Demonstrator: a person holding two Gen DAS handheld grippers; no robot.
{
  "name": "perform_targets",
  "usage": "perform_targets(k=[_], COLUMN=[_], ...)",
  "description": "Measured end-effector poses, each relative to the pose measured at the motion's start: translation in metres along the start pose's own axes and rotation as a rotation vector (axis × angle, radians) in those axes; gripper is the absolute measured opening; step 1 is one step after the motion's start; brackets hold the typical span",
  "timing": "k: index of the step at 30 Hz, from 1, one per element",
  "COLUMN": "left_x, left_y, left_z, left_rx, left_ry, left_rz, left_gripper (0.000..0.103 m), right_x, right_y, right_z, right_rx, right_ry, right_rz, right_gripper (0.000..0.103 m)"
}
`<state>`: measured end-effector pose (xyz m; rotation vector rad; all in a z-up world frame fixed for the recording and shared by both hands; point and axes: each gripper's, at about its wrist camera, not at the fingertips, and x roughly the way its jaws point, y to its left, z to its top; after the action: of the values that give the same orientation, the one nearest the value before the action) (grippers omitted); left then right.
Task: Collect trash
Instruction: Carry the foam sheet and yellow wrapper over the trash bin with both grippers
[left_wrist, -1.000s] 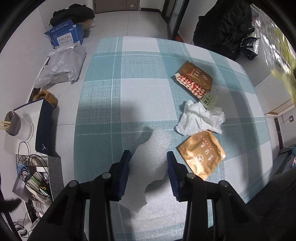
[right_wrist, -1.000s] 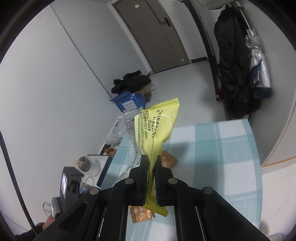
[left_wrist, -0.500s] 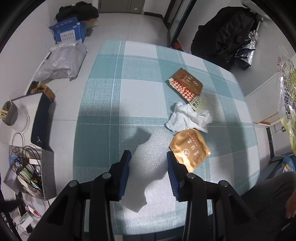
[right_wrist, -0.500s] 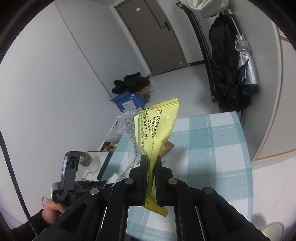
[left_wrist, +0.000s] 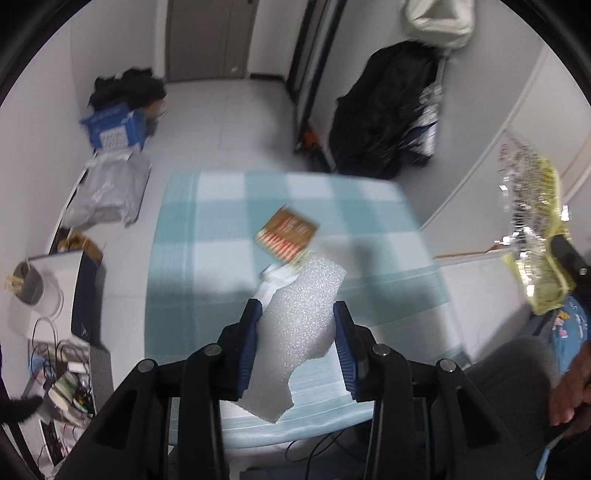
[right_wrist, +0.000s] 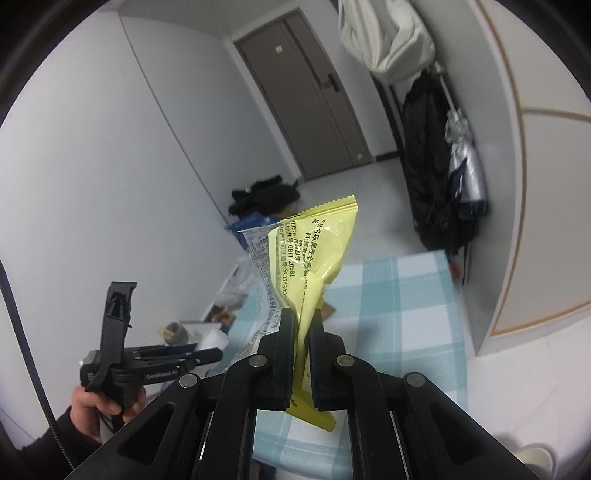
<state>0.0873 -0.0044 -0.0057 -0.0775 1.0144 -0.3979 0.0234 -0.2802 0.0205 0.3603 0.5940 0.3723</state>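
Left wrist view: your left gripper (left_wrist: 297, 325) holds a white foam sheet (left_wrist: 301, 332) between its blue pads (left_wrist: 248, 334), clamped from both sides and lifted above the near edge of the checked table (left_wrist: 207, 236). Farther back on the table lies a brown packet (left_wrist: 288, 232), with crumpled white tissue (left_wrist: 275, 277) peeking out just behind the foam. The right wrist view shows your right gripper (right_wrist: 302, 330) closed on a yellow wrapper (right_wrist: 314, 258), which stands upright, held in the air over the table's near end.
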Motion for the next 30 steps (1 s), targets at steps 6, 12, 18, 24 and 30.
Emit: perform_targets(k=[6, 12, 18, 24, 30], left_x=[-0.041, -0.064, -0.064, -0.041, 0.002], left_y=[-0.051, -0.119, -0.188, -0.251, -0.312], left_z=[0.022, 0.038, 0.042, 0.038, 0.028], left_rx=[0.077, 0.206, 0.319, 0.384, 0.44], left_ry=[-0.107, -0.155, -0.157, -0.09, 0.026], left_rz=[-0.048, -0.128, -0.228, -0.318, -0.373], left_gripper=[0.033, 0.033, 0.034, 0.034, 0.033], right_x=[-0.046, -0.092, -0.139, -0.182, -0.209], right_y=[-0.011, -0.04, -0.08, -0.127, -0.183], right_z=[0.02, 0.032, 0.03, 0.005, -0.035], right_rx=[0.023, 0.07, 0.101, 0.116, 0.191], right_ry=[-0.104, -0.187, -0.254, -0.261, -0.229], right_rz=[0.005, -0.02, -0.09, -0.235, -0.361], right_gripper=[0.007, 0.007, 0.007, 0.007, 0.007])
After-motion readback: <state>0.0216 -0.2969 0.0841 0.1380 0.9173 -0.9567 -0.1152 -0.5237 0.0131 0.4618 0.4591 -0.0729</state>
